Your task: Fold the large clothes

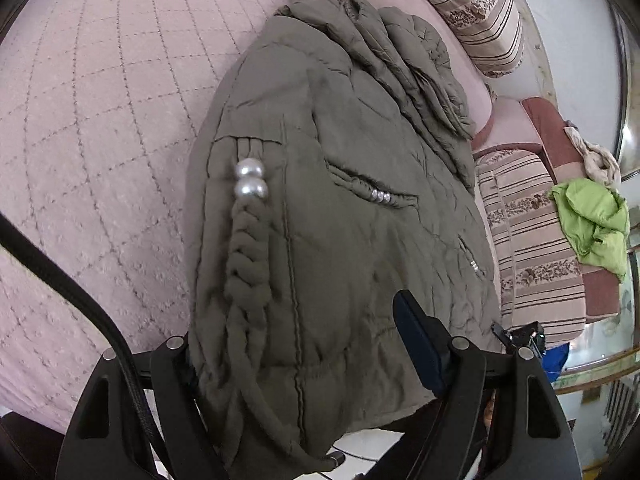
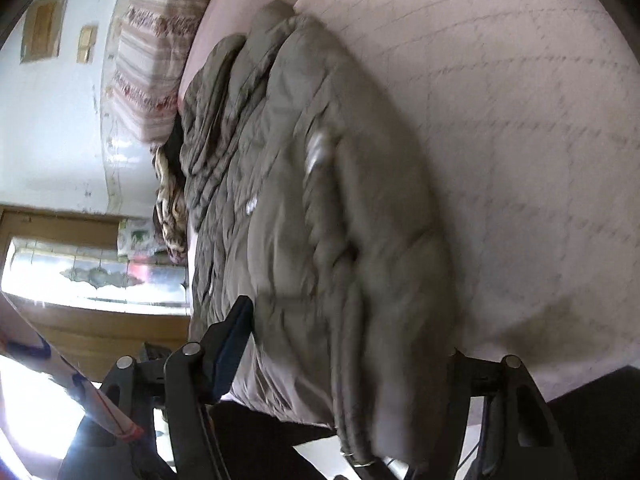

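I see the olive padded jacket (image 1: 340, 184) lying folded on the pink quilted cover (image 1: 100, 120), its near hem spilling over the edge toward me. My left gripper (image 1: 304, 344) stands wide apart around that hem, pressing nothing I can make out. My right gripper (image 2: 344, 344) also straddles the hem; whether its pads bite I cannot tell. Striped cushions (image 1: 472, 12) sit behind.
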